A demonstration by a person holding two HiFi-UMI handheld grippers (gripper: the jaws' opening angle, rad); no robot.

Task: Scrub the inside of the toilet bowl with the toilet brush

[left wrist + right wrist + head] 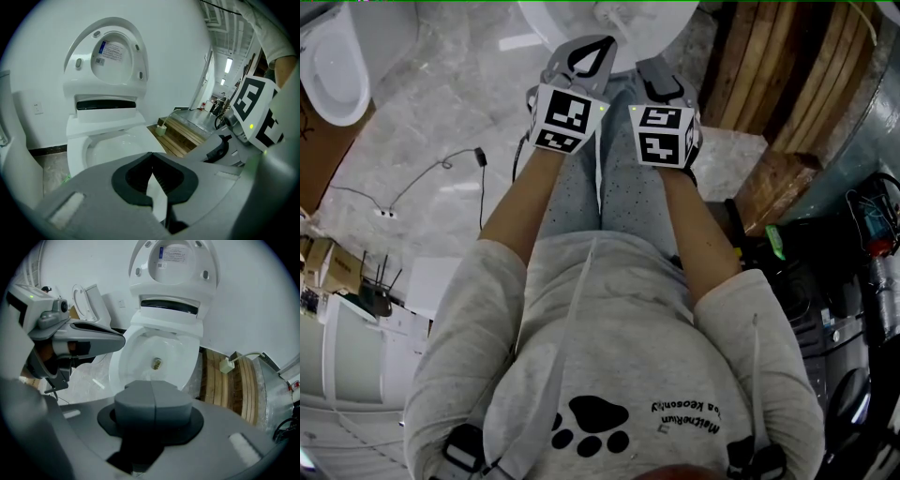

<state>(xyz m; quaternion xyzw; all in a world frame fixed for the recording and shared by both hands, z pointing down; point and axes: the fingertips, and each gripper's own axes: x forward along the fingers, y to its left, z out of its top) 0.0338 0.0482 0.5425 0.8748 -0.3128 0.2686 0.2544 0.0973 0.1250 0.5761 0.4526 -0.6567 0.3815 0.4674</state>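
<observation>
Left gripper (pixel 151 155) and right gripper (pixel 152 386) hang closed on nothing before the bowl (pixel 136 357); no brush shows, so I'd fetch one first.

The toilet bowl (pixel 119 363) stands at 12 o'clock, its lid (pixel 174 261) upright behind it. Wooden planks (pixel 778 75) lie beside the bowl at 2 o'clock, a plug (pixel 226 365) on them. A second toilet (pixel 337 66) stands at 10 o'clock, with a cable (pixel 442 165) on the floor (pixel 459 84) nearer, at 9.
</observation>
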